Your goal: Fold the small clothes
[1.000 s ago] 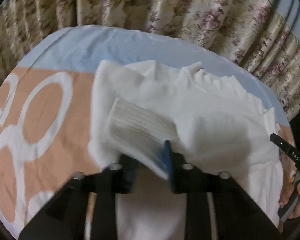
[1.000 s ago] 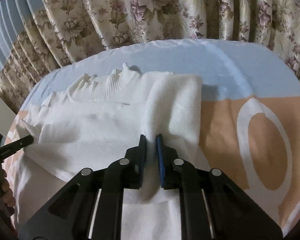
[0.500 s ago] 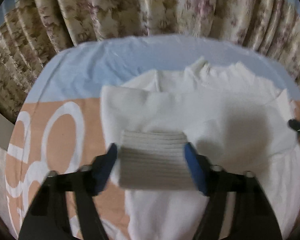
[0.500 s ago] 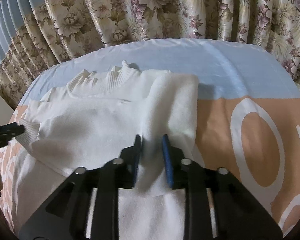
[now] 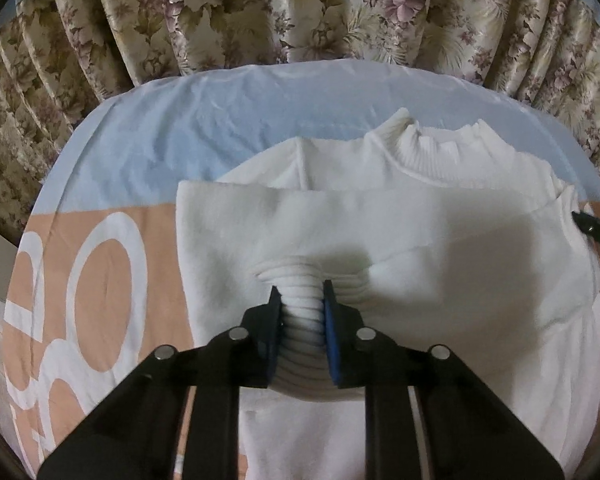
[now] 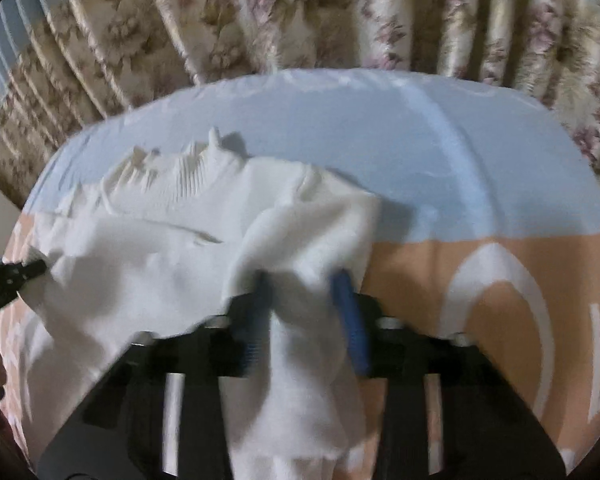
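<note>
Centre frame, white knit sweater (image 5: 400, 240) lies on our peach-and-blue sheet (image 5: 148, 132). Left gripper (image 5: 299, 306) just closed on ribbed cuff (image 5: 302, 320); right gripper (image 6: 306, 284) pinches sleeve fabric. Sleeve fold underway; next, lay both flat.

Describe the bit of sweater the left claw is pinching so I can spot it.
On the peach-and-blue sheet lies a white sweater. Near its left side, the ribbed sleeve cuff sits bunched between the left claw. Its ridges distinguish it from the smooth knit around.
</note>
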`<action>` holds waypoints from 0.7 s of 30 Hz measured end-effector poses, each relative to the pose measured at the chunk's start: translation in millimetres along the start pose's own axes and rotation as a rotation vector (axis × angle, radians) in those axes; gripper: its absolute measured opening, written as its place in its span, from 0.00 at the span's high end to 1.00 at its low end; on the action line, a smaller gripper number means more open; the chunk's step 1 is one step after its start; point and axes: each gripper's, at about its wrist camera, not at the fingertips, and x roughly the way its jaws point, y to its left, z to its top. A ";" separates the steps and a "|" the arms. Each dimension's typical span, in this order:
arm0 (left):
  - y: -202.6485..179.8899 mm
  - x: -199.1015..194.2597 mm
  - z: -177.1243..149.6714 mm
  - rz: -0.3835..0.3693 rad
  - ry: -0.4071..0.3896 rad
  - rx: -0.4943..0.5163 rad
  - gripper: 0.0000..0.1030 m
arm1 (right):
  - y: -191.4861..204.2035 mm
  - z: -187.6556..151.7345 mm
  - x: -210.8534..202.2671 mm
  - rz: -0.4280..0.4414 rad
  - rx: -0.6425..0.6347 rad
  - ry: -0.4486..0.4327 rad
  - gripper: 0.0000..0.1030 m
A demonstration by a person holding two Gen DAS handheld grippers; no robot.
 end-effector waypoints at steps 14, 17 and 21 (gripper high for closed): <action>29.6 9.5 27.6 0.043 -0.085 -0.081 0.79 | 1.9 13.2 -13.5 0.012 0.050 -0.177 0.92; 39.6 14.5 18.1 0.077 -0.062 -0.095 0.57 | -0.2 12.7 1.3 -0.025 0.050 -0.144 0.87; 73.9 -4.7 11.5 0.091 -0.062 -0.193 0.39 | -14.8 9.8 -8.6 -0.019 0.072 -0.148 0.61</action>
